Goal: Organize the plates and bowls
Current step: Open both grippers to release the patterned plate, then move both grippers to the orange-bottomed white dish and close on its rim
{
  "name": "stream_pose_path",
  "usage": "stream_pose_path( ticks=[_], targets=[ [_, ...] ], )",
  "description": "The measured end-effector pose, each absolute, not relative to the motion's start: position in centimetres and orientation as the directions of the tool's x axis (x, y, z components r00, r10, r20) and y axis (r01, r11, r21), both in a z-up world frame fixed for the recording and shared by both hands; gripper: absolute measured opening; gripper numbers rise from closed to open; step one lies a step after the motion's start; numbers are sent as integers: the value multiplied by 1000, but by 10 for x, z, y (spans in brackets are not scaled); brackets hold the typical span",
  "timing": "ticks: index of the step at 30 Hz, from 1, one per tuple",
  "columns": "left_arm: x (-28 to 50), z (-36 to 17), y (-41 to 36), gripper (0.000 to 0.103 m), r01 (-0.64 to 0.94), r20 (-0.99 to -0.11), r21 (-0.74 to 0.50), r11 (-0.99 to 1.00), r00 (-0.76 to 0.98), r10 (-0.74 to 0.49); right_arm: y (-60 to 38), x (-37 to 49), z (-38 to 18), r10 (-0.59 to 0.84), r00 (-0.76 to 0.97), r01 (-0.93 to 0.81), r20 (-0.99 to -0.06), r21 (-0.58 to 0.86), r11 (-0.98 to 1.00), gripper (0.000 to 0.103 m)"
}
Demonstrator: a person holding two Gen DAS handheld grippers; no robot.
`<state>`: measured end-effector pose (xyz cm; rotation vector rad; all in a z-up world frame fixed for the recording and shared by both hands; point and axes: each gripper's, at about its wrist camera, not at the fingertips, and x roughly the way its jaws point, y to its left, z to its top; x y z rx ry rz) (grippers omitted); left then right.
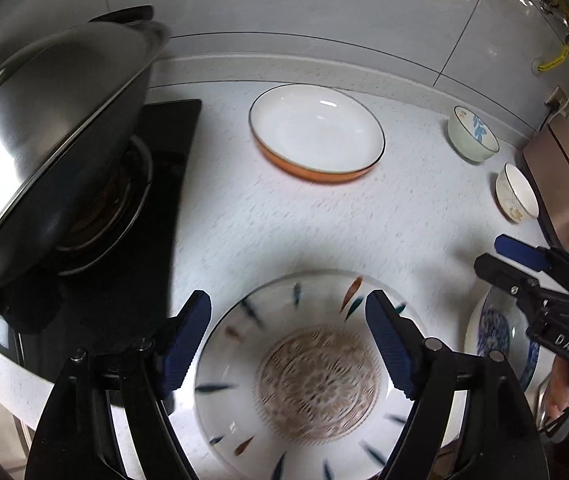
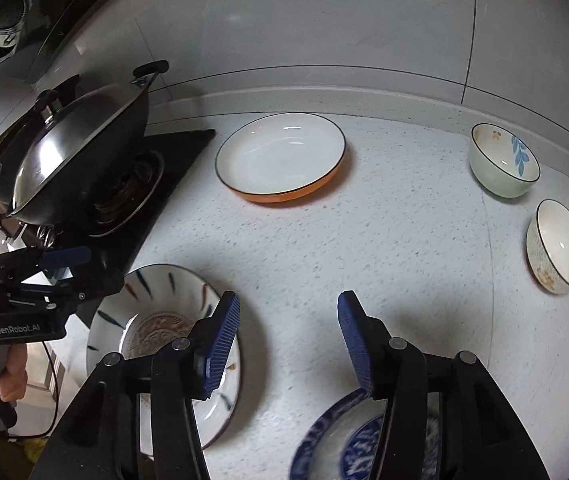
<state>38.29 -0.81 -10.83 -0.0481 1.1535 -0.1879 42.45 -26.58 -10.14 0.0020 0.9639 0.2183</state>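
My left gripper (image 1: 288, 312) is open above a white plate with a brown medallion and dash marks (image 1: 308, 380), which also shows in the right wrist view (image 2: 156, 320). My right gripper (image 2: 288, 316) is open above the counter, just over a blue-patterned plate (image 2: 344, 444) that also shows in the left wrist view (image 1: 496, 332). An orange-sided white plate (image 1: 316, 132) (image 2: 280, 156) lies near the back wall. A pale green bowl with a blue leaf (image 1: 472, 134) (image 2: 502, 164) and a white bowl (image 1: 516, 194) (image 2: 558, 246) sit at the right.
A lidded black wok (image 1: 44, 136) (image 2: 72, 156) sits on a black gas hob (image 1: 164, 168) at the left. A copper-coloured box (image 1: 564, 184) stands at the right edge. The speckled white counter (image 2: 364, 240) meets a tiled back wall.
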Motion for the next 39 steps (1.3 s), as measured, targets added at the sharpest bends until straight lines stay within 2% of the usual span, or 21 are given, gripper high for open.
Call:
stream_pose_path(
  ticks=[11, 20, 28, 39],
  targets=[
    [469, -127, -36, 75, 69, -928, -78, 995, 359, -97, -279, 496, -111, 229, 508, -228, -831, 126, 965, 53],
    [548, -161, -27, 75, -70, -949, -44, 997, 314, -20, -277, 584, -137, 262, 460, -230, -849, 171, 958, 53],
    [586, -187, -17, 75, -142, -960, -52, 989, 281, -10, -276, 646, -173, 259, 417, -174, -871, 203, 964, 53],
    [603, -205, -16, 73, -137, -962, -101, 985, 265, -62, -267, 676, -200, 294, 373, -175, -880, 244, 954, 52]
  ],
)
